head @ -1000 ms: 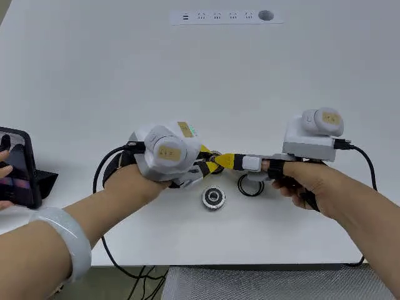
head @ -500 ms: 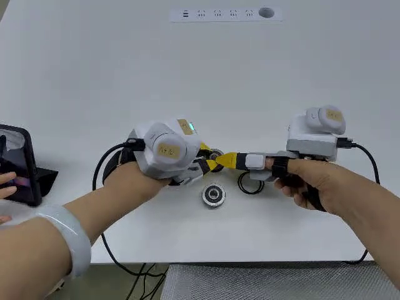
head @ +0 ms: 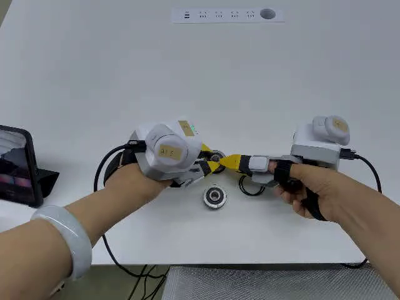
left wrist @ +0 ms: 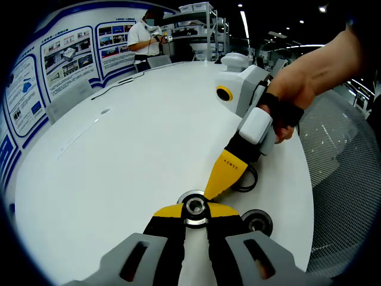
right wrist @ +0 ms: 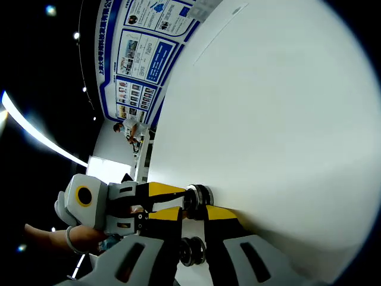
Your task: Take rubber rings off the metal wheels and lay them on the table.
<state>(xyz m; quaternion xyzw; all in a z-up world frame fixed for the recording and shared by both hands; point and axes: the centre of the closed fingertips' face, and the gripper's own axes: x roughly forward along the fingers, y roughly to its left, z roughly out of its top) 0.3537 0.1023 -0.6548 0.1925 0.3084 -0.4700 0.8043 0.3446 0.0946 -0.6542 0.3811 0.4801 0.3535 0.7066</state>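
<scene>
Clamping the metal wheel [left wrist: 195, 206] between its tips, left claw [head: 210, 164] holds firm; right claw [head: 226, 161], closure not discernible, touches the rim directly ahead; rubber ring [right wrist: 206, 195] there judged soft, stretchy, light: pinch its outer edge, peel off.

White power strip [head: 228, 14] lies flat at the far side in the head view, with a grey round bit at its right end (can't tell what it is). Off to the left a dark phone [head: 14, 165] leans on a black stand [head: 45, 179]. A grey mesh surface [head: 262, 282] runs along the bottom. The left gripper view has blue-framed wall posters [left wrist: 65, 56], a person [left wrist: 146, 34] standing way back, shelving [left wrist: 199, 21] and ceiling light strips [left wrist: 244, 24].
</scene>
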